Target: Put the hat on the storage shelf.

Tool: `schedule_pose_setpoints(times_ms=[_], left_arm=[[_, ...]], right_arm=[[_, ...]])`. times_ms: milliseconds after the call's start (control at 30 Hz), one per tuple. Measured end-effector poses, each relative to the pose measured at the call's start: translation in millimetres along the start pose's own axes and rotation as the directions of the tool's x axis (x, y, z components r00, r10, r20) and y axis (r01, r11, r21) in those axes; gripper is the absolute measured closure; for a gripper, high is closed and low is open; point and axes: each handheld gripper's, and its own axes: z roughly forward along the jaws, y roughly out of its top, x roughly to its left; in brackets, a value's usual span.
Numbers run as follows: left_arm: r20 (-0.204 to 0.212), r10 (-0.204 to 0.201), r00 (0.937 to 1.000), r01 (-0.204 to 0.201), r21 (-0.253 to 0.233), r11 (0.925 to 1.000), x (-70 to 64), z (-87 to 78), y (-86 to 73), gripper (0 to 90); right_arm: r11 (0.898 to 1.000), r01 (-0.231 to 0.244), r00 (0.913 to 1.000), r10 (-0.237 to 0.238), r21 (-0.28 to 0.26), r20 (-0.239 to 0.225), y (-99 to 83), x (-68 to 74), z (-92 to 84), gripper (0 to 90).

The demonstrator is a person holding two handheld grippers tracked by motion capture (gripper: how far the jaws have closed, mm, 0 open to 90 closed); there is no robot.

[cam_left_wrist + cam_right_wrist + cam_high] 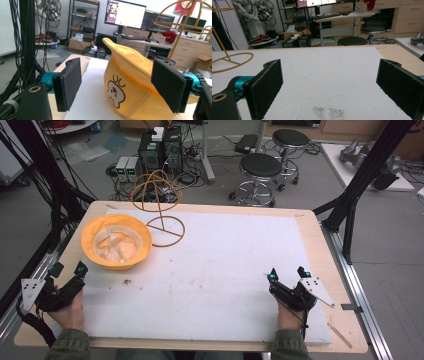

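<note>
While both grippers' felt-padded jaws stand apart, the soft yellow cloth hat lies crown-down beside the wire stand.

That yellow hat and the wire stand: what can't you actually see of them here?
- Hat, left gripper view: its right side is behind the black pad; its lower edge is cut off by the frame.
- Wire stand, same view: top cropped, base hidden behind the hat.
- Hat's printed figure: faces away in the high view.
</note>
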Motion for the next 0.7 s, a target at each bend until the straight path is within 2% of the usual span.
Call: schedule_pose_setpoints(times_ms=[700], left_arm=[[0.003,-0.013,0.9999,0.013,0.001,0.9999,0.5,0.1,0.0,24.8]], right_arm=[[1.000,-0.015,0.9999,0.015,0.018,0.000,-0.6,-0.7,1.0,5.7]])
